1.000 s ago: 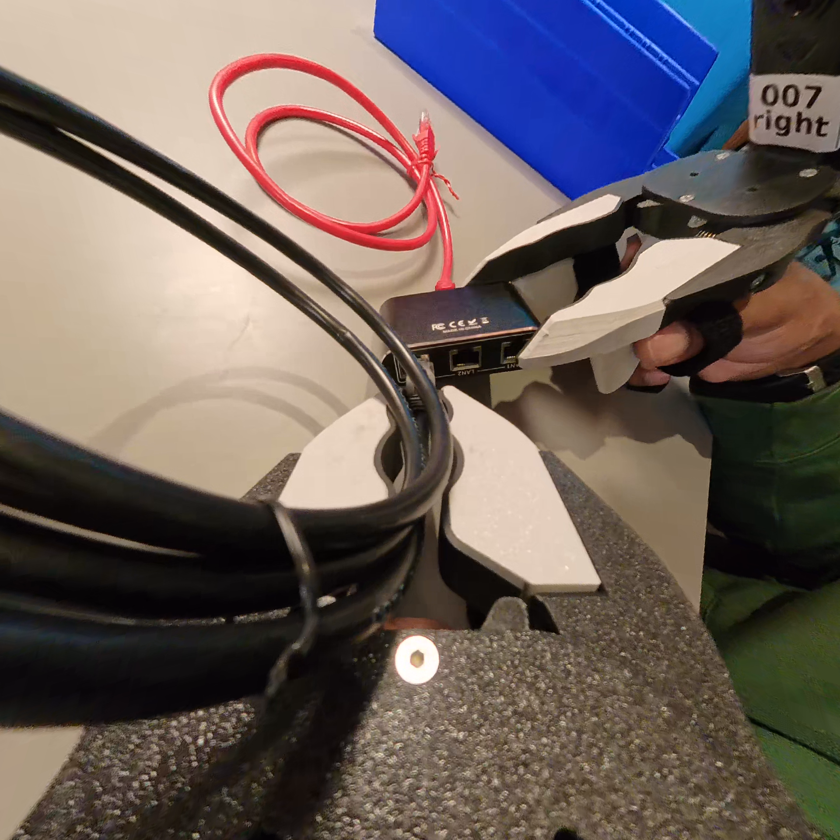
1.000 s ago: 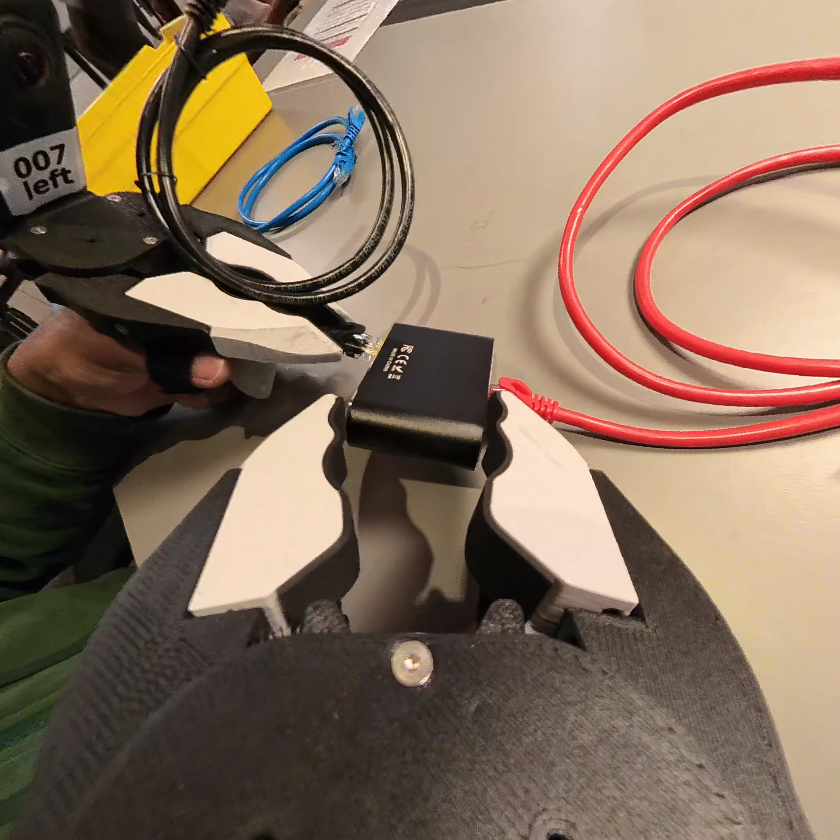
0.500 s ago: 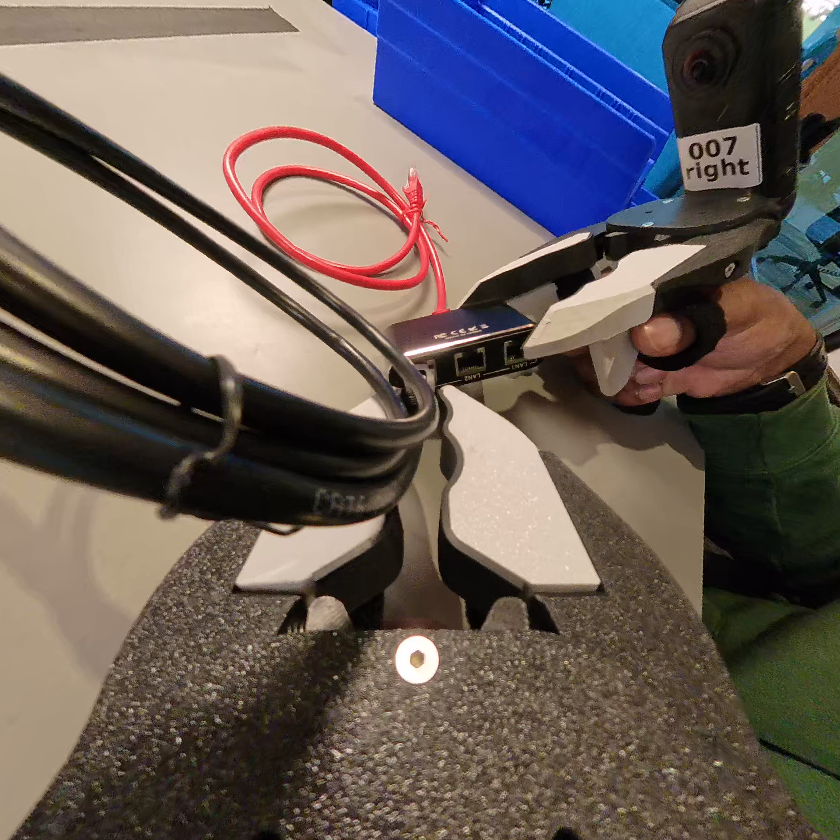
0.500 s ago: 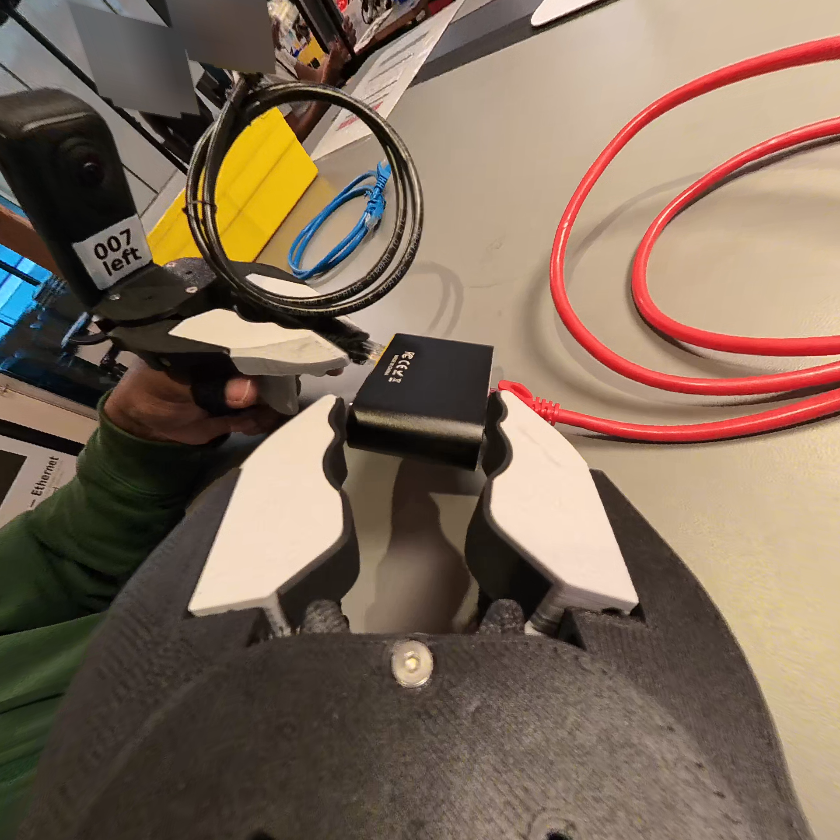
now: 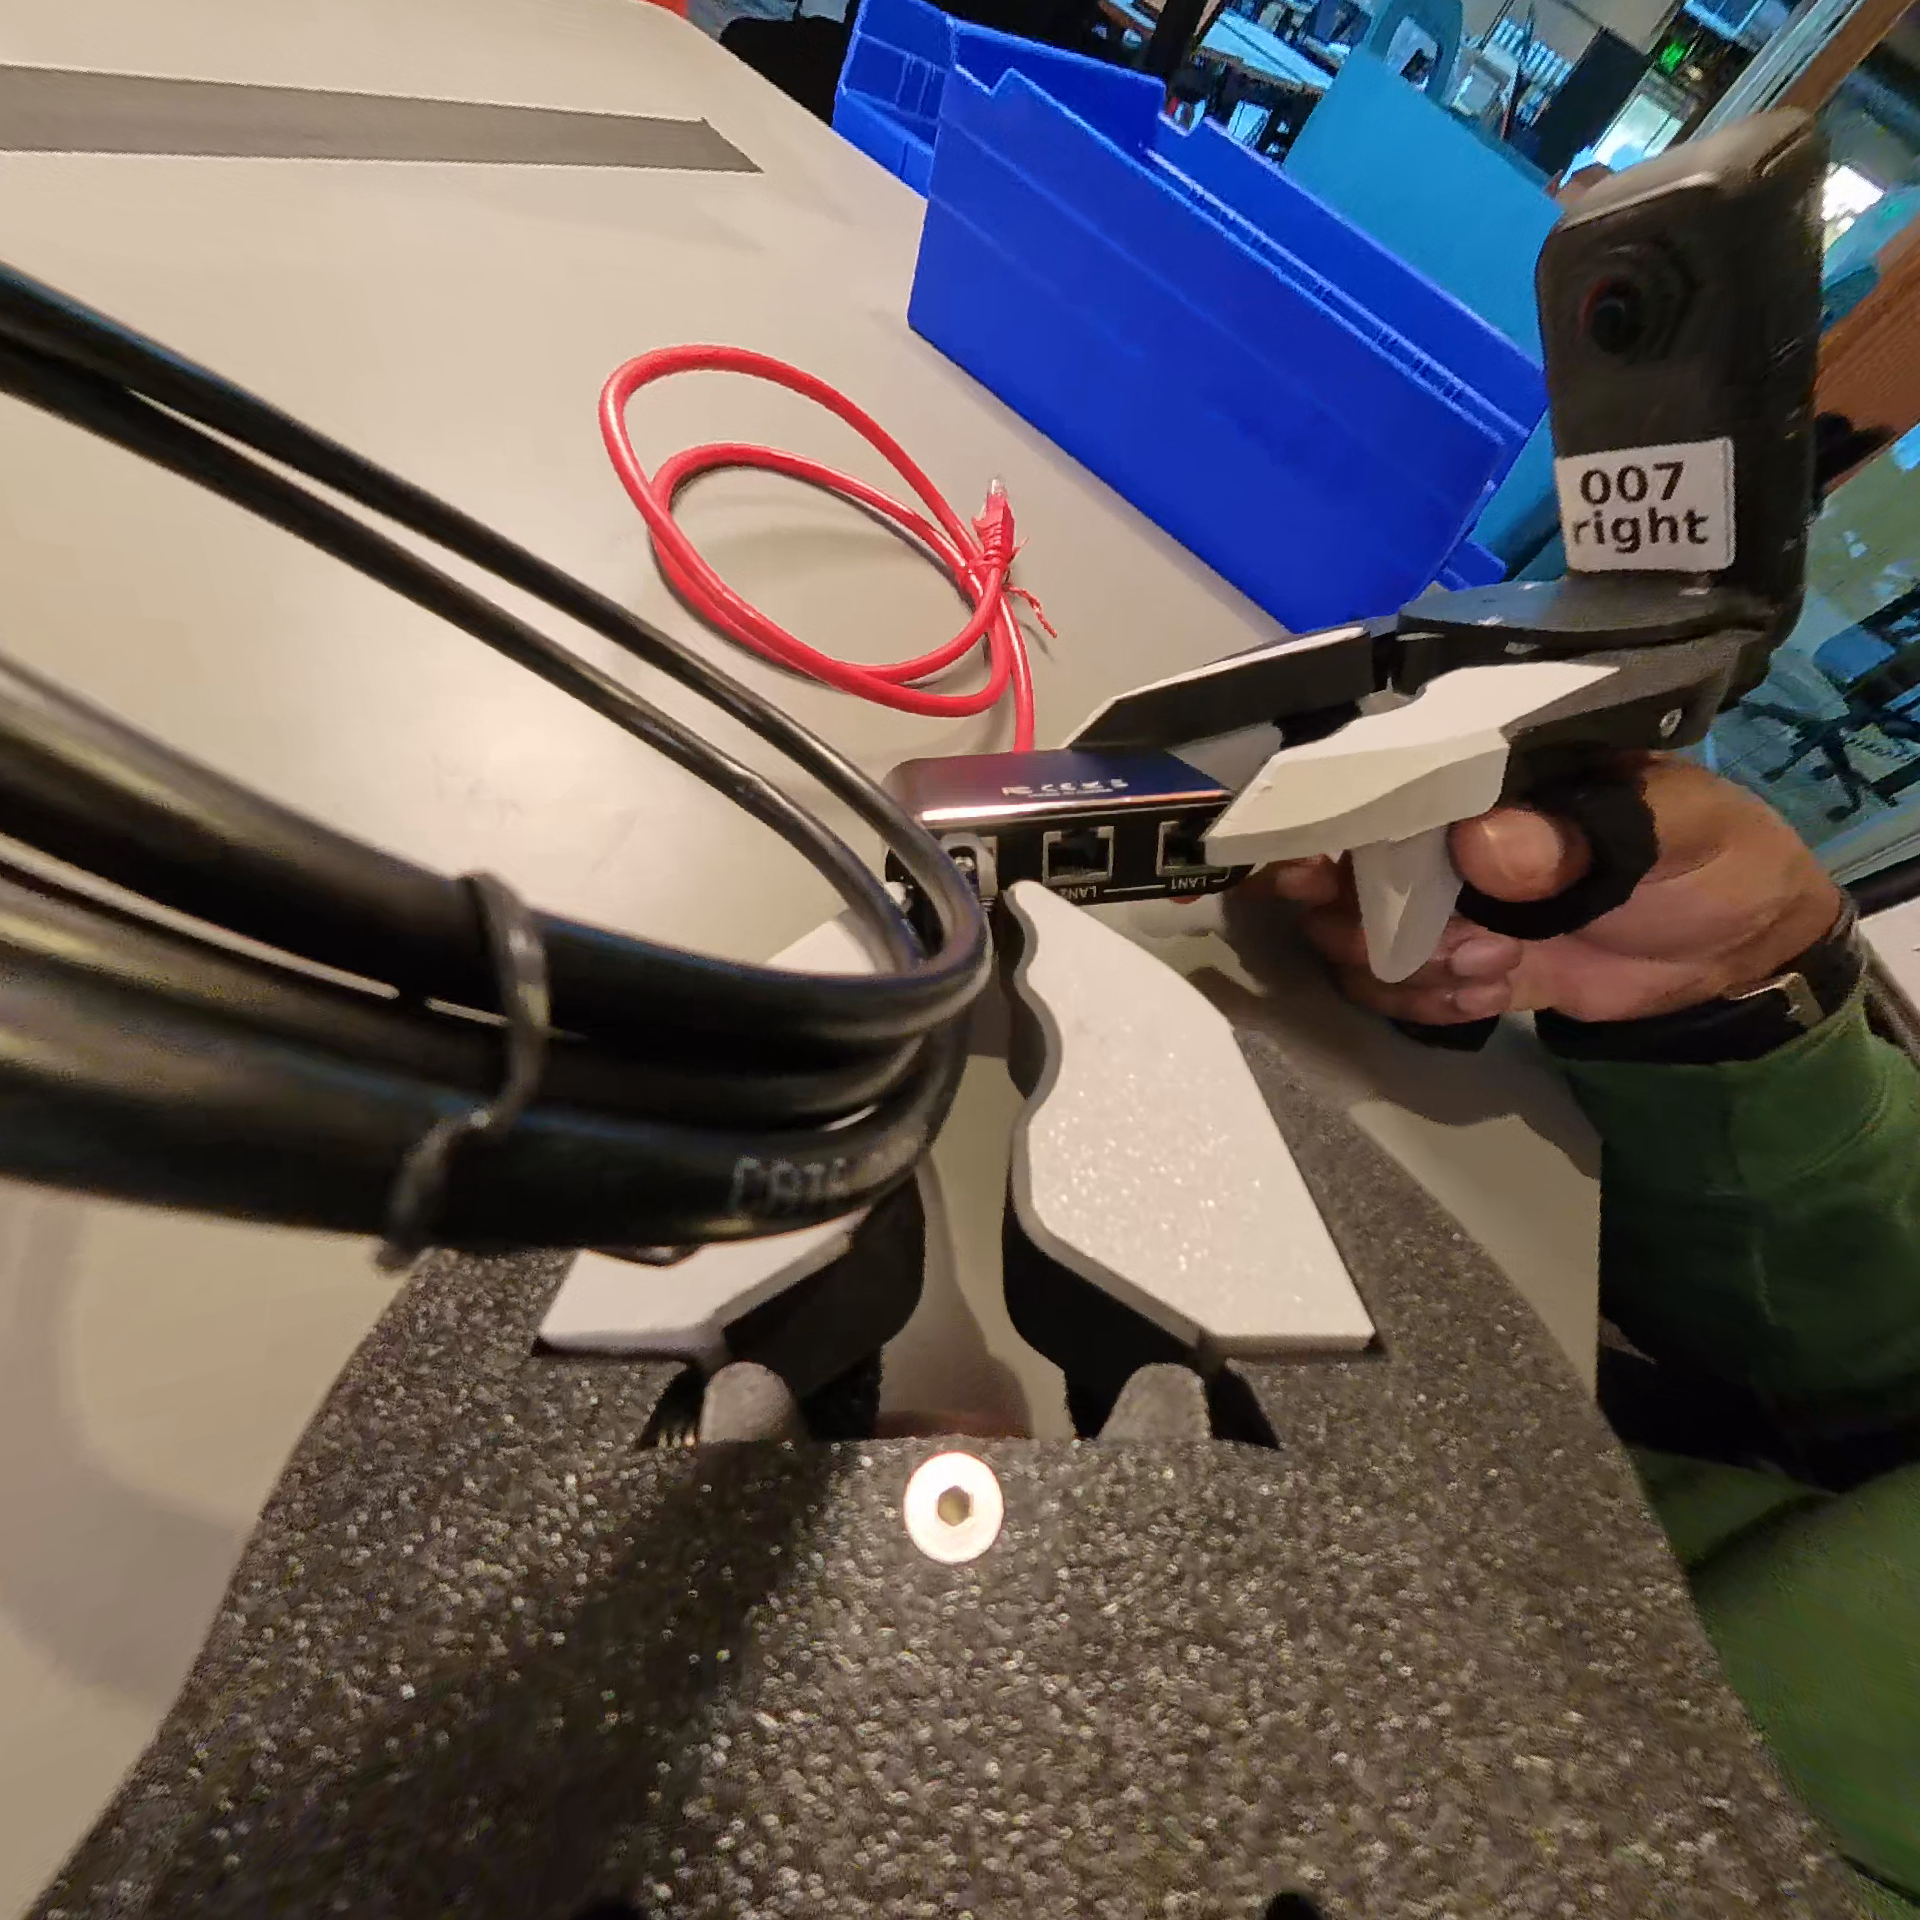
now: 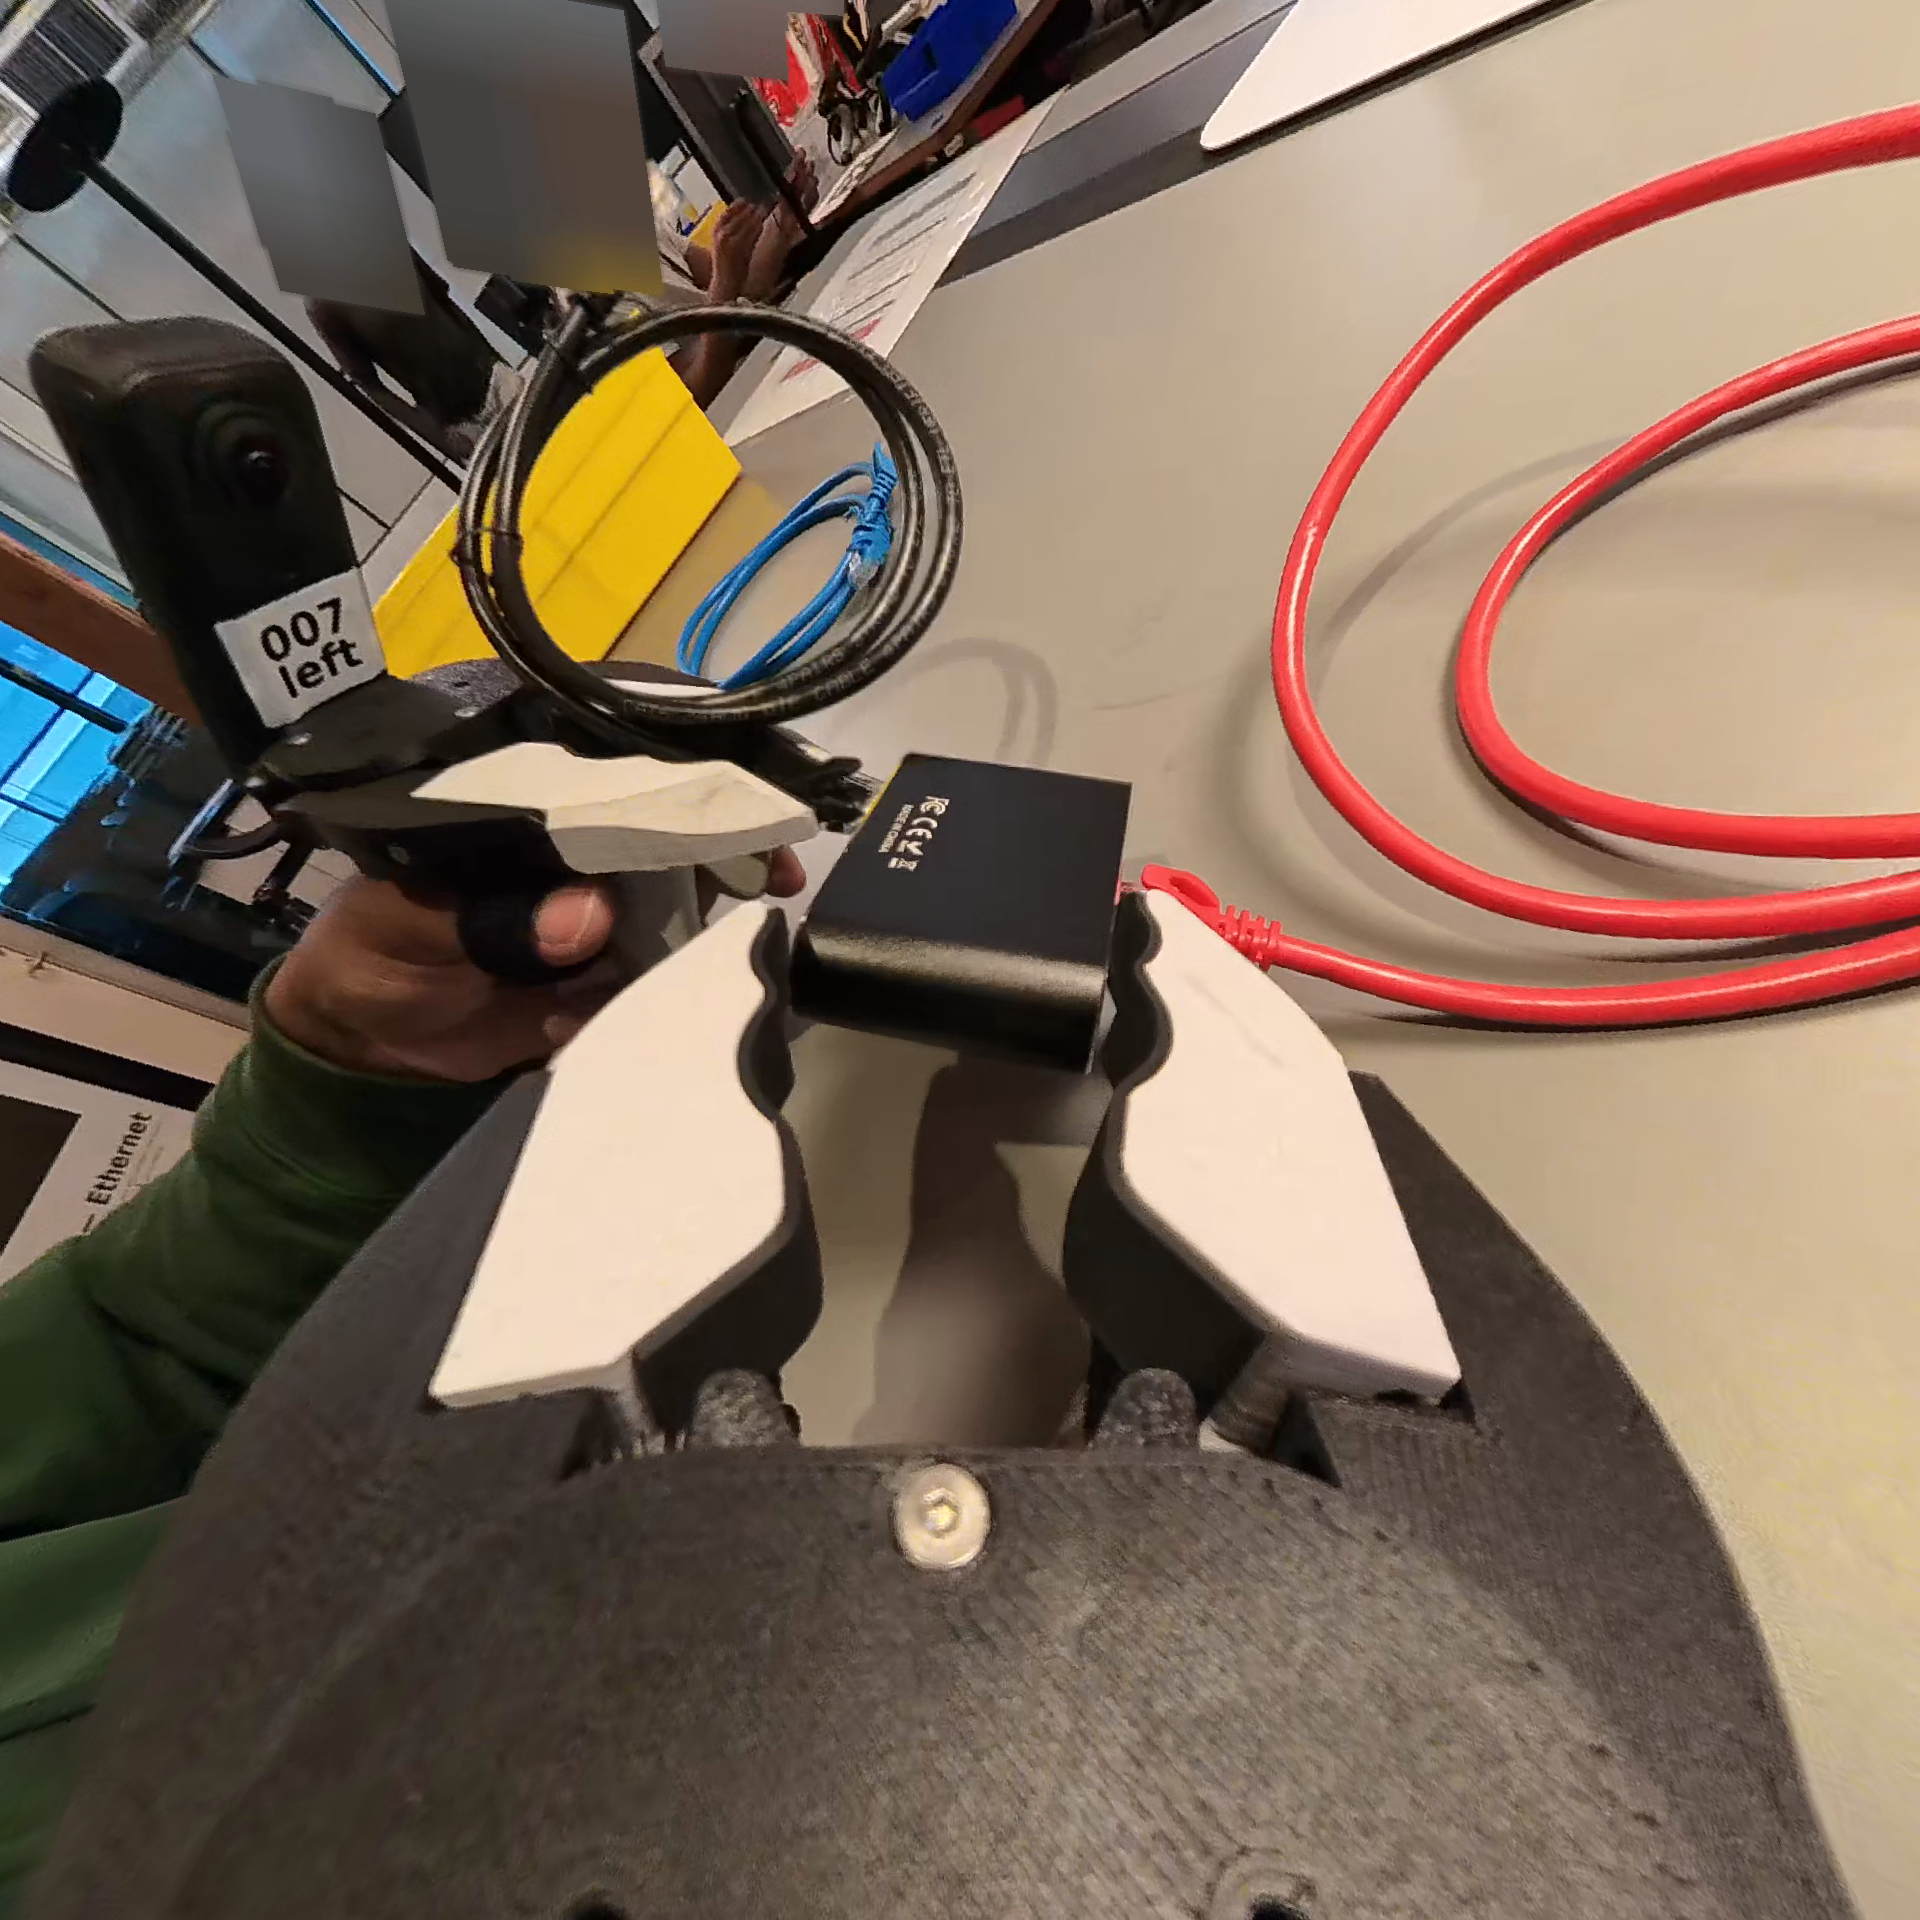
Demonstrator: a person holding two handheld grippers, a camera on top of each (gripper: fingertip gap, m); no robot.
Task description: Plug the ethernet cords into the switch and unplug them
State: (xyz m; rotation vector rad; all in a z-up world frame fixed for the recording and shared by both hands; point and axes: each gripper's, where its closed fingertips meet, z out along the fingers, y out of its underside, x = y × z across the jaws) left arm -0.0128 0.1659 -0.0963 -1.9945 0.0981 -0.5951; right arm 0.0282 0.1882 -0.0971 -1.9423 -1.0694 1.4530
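Note:
A small black switch (image 6: 987,862) is clamped between the fingers of my right gripper (image 6: 951,925), held just above the grey table (image 6: 1558,1195). In the left wrist view the switch (image 5: 1060,805) shows two empty ports facing me. My left gripper (image 5: 966,904) is shut on the plug end of a coiled black ethernet cord (image 5: 623,1039), with the plug at the switch's leftmost port. The coil (image 6: 935,520) stands up above the left gripper (image 6: 821,800). A red ethernet cord (image 6: 1558,914) is plugged into the switch's far side, and its loops (image 5: 997,613) lie on the table.
A coiled blue cord (image 6: 790,582) lies on the table beside a yellow bin (image 6: 603,488). Blue bins (image 5: 1195,312) stand behind the red cord. The person's hand and green sleeve (image 5: 1714,1143) are at the right.
The black plug has moved from just short of the switch up against its end port; its clear tip no longer shows. Both views have tilted up. The right gripper still clamps the switch.

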